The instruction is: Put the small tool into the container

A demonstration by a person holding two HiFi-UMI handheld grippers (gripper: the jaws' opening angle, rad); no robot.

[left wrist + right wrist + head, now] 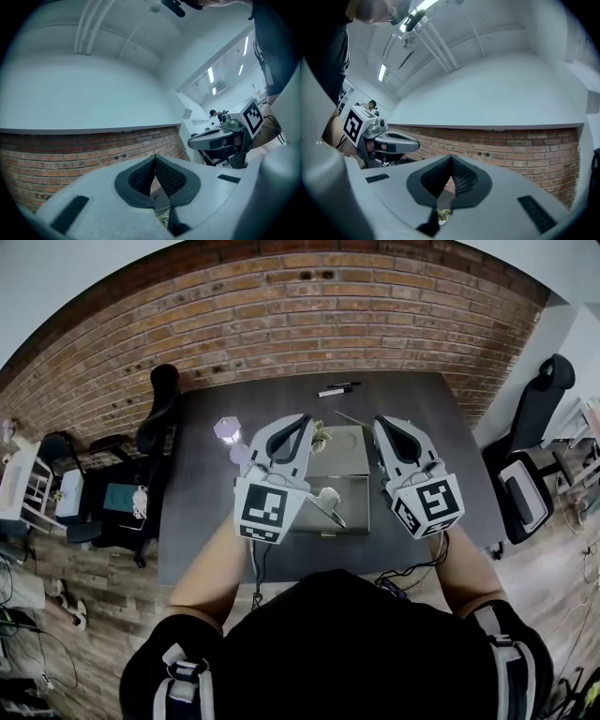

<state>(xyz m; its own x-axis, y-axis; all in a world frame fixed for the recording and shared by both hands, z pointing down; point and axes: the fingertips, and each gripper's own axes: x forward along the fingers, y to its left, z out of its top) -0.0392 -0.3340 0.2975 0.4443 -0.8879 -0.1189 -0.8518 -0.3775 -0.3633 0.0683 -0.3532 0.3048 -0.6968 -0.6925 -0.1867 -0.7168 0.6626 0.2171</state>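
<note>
**Head view.** The steel container [349, 461] lies open on the dark counter [427, 418], between and below the two claws. A thin metal tool with a pale end [330, 505] lies slantwise over the container's near half. I cannot tell whether it rests inside or only across the rim. A second thin metal piece [352, 418] lies on the counter just beyond the container, with two pens [337, 388] farther back. The left claw [298, 427] and the right claw [392, 430] are both raised over the container and carry nothing.

Judgement: if the slanted tool is the task's thing, the placing looks done or nearly done. If it is the piece behind the container, the pick-up is not yet begun.

**Left gripper view.** The left claw [154, 161] is closed. Its ribbed pads meet at the tips, with nothing between them. It points at the brick wall [70, 154], away from the counter. The other gripper [220, 138] shows at the right.

**Right gripper view.** The right claw [451, 161] is closed too, pad against pad and empty. It touches nothing. A small pale-green leafy thing [443, 214] shows through the gap beneath the pads, down on the counter.
</note>
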